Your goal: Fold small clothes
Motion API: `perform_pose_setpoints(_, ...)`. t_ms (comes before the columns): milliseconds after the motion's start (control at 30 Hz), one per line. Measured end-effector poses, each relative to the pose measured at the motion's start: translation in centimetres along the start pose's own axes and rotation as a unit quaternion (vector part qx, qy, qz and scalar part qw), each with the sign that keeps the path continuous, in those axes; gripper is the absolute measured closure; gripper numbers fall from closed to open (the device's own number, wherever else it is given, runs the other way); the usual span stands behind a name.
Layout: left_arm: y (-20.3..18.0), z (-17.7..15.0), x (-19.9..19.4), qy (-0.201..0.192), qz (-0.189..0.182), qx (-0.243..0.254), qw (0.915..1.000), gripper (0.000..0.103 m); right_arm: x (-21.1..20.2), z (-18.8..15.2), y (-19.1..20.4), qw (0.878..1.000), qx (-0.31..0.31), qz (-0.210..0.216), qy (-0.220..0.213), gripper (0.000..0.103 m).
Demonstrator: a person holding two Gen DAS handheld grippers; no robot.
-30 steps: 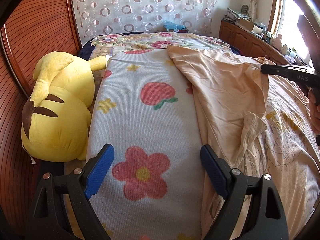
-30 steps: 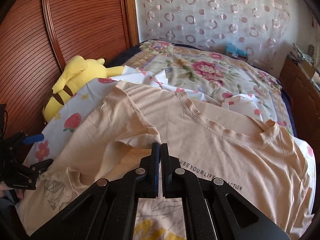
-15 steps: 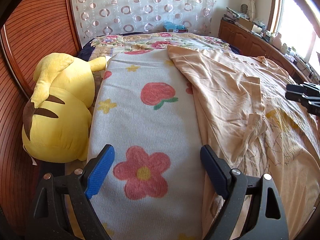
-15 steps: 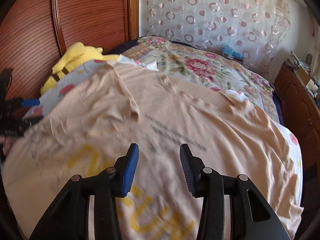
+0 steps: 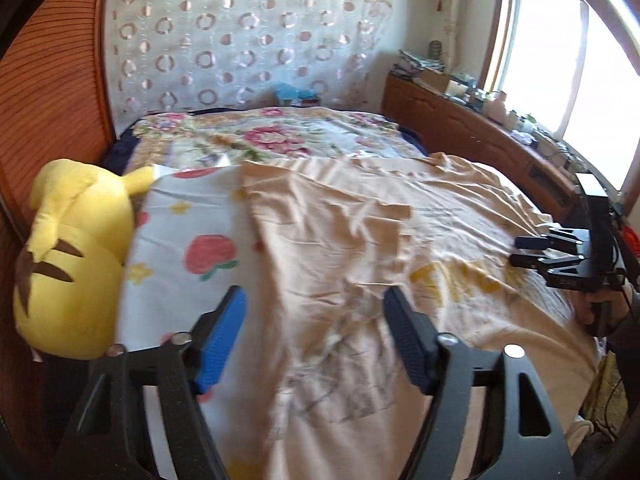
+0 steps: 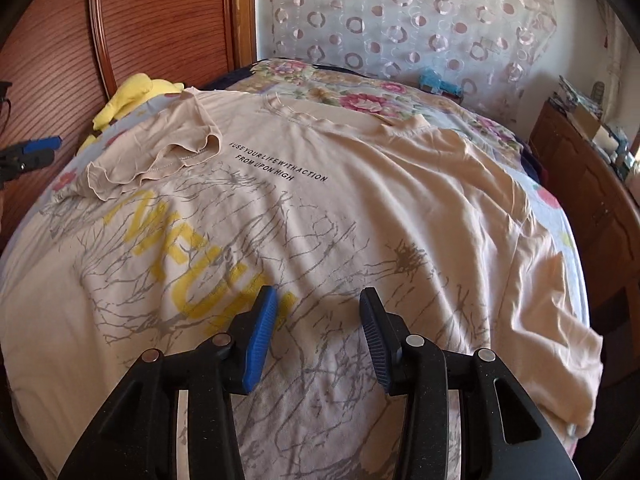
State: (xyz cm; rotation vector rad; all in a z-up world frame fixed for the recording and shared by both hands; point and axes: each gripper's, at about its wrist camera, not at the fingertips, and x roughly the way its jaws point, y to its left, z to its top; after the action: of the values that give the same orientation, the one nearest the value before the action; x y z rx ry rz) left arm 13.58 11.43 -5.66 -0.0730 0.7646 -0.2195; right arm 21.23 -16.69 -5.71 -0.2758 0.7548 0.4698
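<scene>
Right wrist: one T-shirt (image 6: 360, 216), flat.

I'm looking at a bed (image 6: 408, 92) with a floral cover. A peach tee (image 6: 360, 220) lies spread on a fruit-print blanket (image 5: 192, 232), with a yellow plush (image 5: 76, 256) just beside it.

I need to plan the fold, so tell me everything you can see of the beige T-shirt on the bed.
The beige T-shirt is soft knit cotton by its look, lying front up and spread over the flowered blanket. It has a ribbed round neck, small black lettering on the chest, large yellow letters and grey branch-like streaks below. One short sleeve is folded inward onto the chest, rumpled; the other lies flat. Wrinkles run across the body. Neither tool touches it.
</scene>
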Motion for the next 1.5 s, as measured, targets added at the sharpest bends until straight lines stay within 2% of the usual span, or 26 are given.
perform_pose_setpoints(167,-1.6,-0.1,2.1,0.026,-0.020,0.003,0.9995,0.050,-0.2,-0.6,-0.2,1.000,0.002,-0.006,-0.011,0.058)
perform_pose_setpoints(400,-2.3,-0.3,3.9,0.043,-0.036,-0.002,0.9984,0.056,-0.1,-0.8,-0.4,1.000,0.002,-0.004,-0.013,0.057)
perform_pose_setpoints(533,-3.0,-0.7,3.9,0.048,-0.043,0.013,0.9978,0.070,0.1,-0.6,-0.3,1.000,0.003,-0.003,-0.012,0.057)
perform_pose_setpoints(767,-4.6,-2.1,3.0,0.070,-0.038,0.046,0.9958,0.070,0.2,-0.4,-0.3,1.000,0.003,-0.004,-0.012,0.057)
perform_pose_setpoints(1033,-4.2,-2.7,3.2,0.070,-0.020,0.041,0.9965,0.070,0.2,-0.4,-0.3,1.000,0.002,-0.003,-0.012,0.057)
perform_pose_setpoints(1100,-4.4,-2.8,3.3,0.069,-0.013,0.041,0.9967,0.067,0.2,-0.4,-0.4,1.000,0.004,-0.002,-0.012,0.057)
perform_pose_setpoints(1133,-4.6,-2.9,3.4,0.065,-0.010,0.046,0.9968,0.060,0.2,-0.4,-0.5,1.000,0.006,0.000,-0.012,0.057)
perform_pose_setpoints(1233,-5.4,-3.1,3.5,0.062,0.003,0.066,0.9958,0.053,-0.7,-0.9,-1.2,1.000,0.018,-0.001,-0.021,0.057)
perform_pose_setpoints(1300,-5.9,-3.2,3.6,0.067,0.002,0.079,0.9946,0.042,-1.7,-1.5,-2.2,0.999,0.031,-0.005,-0.030,0.057)
perform_pose_setpoints(1333,-6.2,-3.3,3.7,0.070,0.001,0.086,0.9938,0.033,-2.3,-1.9,-2.9,0.999,0.038,-0.009,-0.034,0.057)
perform_pose_setpoints(1367,-6.4,-3.3,3.8,0.072,0.005,0.094,0.9929,0.029,-2.9,-2.3,-3.6,0.998,0.044,-0.016,-0.038,0.057)
perform_pose_setpoints(1433,-6.1,-3.2,3.9,0.073,0.013,0.081,0.9939,0.024,-4.2,-3.2,-5.7,0.997,0.060,-0.036,-0.044,0.057)
perform_pose_setpoints(1500,-6.1,-3.2,3.9,0.073,0.012,0.078,0.9942,0.024,-5.4,-4.3,-8.3,0.994,0.083,-0.060,-0.047,0.057)
